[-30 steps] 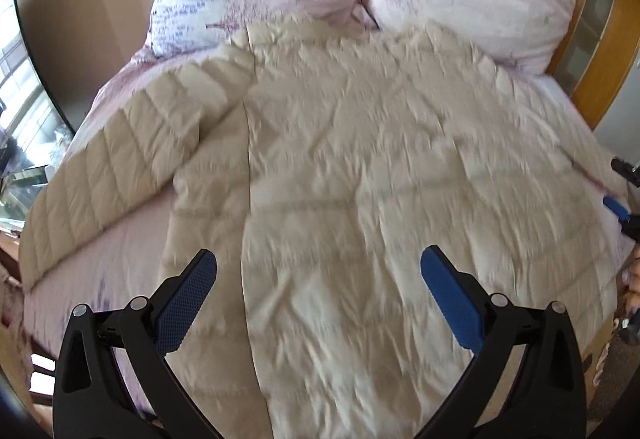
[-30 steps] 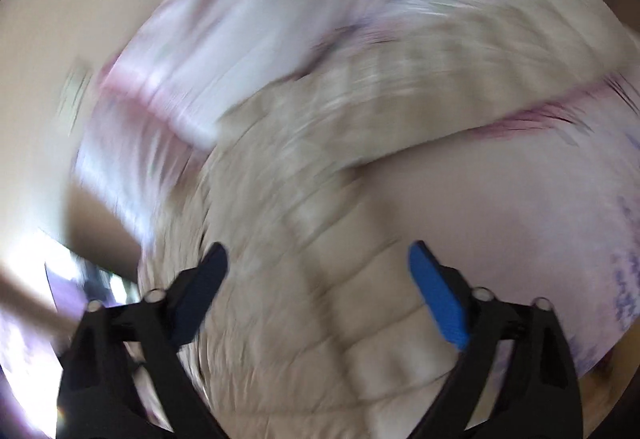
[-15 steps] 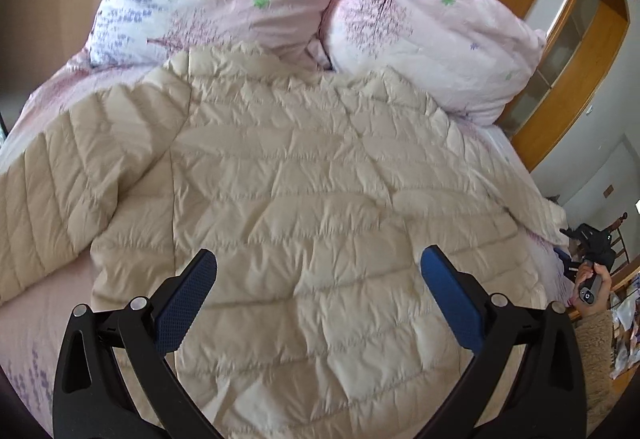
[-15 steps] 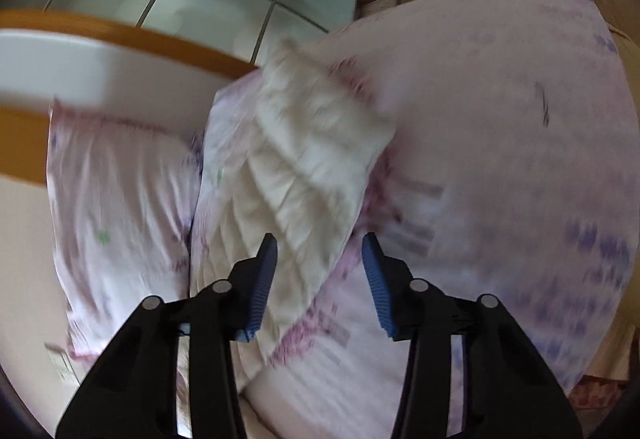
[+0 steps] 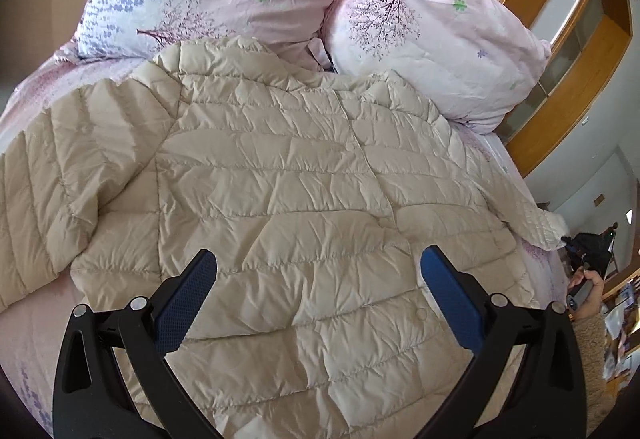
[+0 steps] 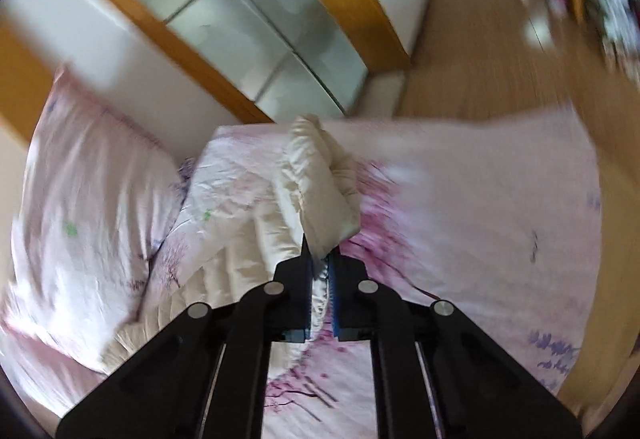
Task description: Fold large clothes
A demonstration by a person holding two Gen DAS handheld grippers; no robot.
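A cream quilted down jacket [image 5: 288, 191] lies spread flat on the pink bed, collar toward the pillows, one sleeve stretched out to the left. My left gripper [image 5: 318, 275] hovers open above its lower body, nothing between the blue pads. The other sleeve [image 5: 536, 223] runs off to the right edge of the bed. In the right wrist view that sleeve's cuff end [image 6: 320, 191] stands up from the sheet, and my right gripper [image 6: 320, 263] is shut on it, its pads pinching the cream fabric.
Two pink floral pillows [image 5: 420, 27] lean at the head of the bed. A wooden-framed wardrobe with frosted panels [image 6: 256, 23] stands beside the bed, wooden floor [image 6: 480, 51] beyond. A person's hand in a fleece sleeve [image 5: 588, 303] shows at the right edge.
My right gripper swung from the jacket body to the sleeve end and closed on it. The left view shifted right over the jacket, its jaws staying wide.
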